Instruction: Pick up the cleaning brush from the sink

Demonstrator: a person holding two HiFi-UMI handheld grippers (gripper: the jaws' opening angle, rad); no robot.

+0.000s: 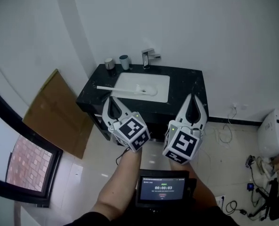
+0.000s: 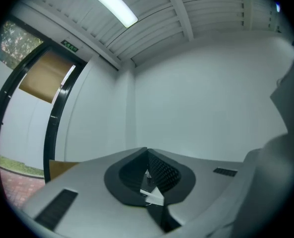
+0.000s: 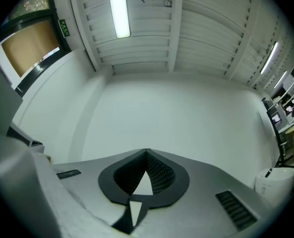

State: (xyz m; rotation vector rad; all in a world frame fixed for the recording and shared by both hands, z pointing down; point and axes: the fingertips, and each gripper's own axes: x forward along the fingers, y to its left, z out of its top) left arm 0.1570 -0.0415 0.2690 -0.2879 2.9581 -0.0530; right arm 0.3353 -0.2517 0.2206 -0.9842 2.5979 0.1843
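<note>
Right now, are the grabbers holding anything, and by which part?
Nothing. The left gripper and right gripper are both shut and empty; the cleaning brush lies untouched on the sink.

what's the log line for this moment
phase: pre-reach | left gripper: shut, empty | right gripper: shut, empty | brush: in sink, untouched

One sink [image 1: 164,79], one faucet [image 1: 148,59], one cleaning brush [image 1: 123,89] — plus two cups [image 1: 110,63] [image 1: 124,61] (perhaps jars; too small to tell), two grippers — left gripper [image 1: 112,100], right gripper [image 1: 192,98] — one cardboard sheet [image 1: 59,112], one screen [image 1: 162,189].
</note>
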